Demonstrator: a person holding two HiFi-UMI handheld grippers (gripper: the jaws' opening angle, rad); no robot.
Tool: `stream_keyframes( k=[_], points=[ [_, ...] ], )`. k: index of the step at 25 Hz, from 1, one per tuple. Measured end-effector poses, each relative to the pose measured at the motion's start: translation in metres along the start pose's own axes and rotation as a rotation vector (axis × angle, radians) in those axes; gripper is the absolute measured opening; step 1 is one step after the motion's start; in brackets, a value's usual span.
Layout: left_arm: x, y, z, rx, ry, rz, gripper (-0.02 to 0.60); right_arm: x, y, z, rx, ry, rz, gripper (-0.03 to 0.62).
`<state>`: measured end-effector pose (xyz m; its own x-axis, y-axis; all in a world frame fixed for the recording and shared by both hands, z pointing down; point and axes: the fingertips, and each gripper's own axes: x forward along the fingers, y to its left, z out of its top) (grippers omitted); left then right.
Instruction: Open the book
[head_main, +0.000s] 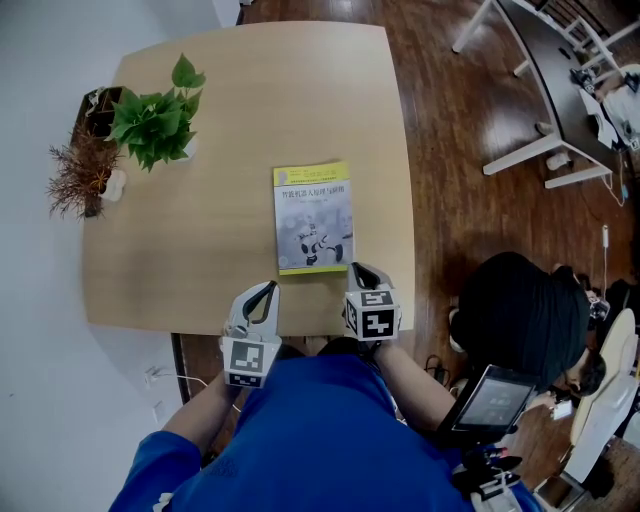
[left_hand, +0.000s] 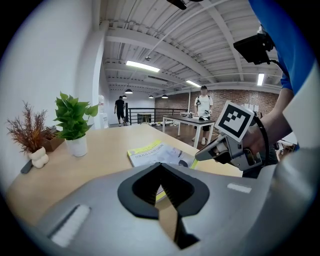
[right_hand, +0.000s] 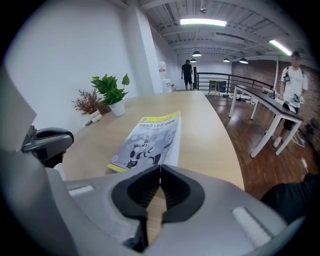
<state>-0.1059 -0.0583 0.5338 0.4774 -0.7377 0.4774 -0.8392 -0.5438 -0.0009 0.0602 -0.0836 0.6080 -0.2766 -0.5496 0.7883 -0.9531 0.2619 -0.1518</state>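
**Closed book on table, two empty grippers at the near edge**

Hard to make out: the cover print on the book (head_main: 313, 217) is too small to read. From the head view the leaves cover the green plant's (head_main: 155, 120) pot. The hands holding the tools are mostly hidden behind the marker cubes and blue sleeves. Whether the right gripper's tip touches the book's near right corner cannot be told.

Item 1. Book: thin paperback lying flat and shut, cover up. Glossy grey cover with a robot figure and yellow bands at the far and near ends. It sits right of centre on the table (head_main: 200, 200), close to the near edge.

Item 2. Table: pale wood-grain top, smooth, with rounded corners.

Item 3. Left gripper (head_main: 268, 288): grey shell with black ribbed pads. The jaws are together at the tips with nothing between them. It is at the near edge, left of the book.

Item 4. Right gripper (head_main: 357, 268): same build, jaws likewise closed and empty, at the book's near right corner.

Item 5. Dried reddish-brown sprigs (head_main: 78, 175): wiry, at the far left corner beside the green plant.
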Motion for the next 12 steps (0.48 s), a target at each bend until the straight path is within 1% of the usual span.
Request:
stream_keyframes(
  k=[3,7,12],
  points=[
    [-0.001,0.002,0.0,-0.001,-0.004,0.003,0.006,-0.009,0.012,0.01,-0.052,-0.031,0.016,0.005],
    [-0.005,0.005,-0.002,-0.007,-0.009,0.011,0.006,-0.017,0.029,0.021,-0.093,-0.061,0.057,0.003],
    [-0.014,0.013,-0.004,-0.02,-0.009,0.034,0.006,-0.022,0.053,0.035,-0.166,-0.081,0.098,0.003]
  ],
)
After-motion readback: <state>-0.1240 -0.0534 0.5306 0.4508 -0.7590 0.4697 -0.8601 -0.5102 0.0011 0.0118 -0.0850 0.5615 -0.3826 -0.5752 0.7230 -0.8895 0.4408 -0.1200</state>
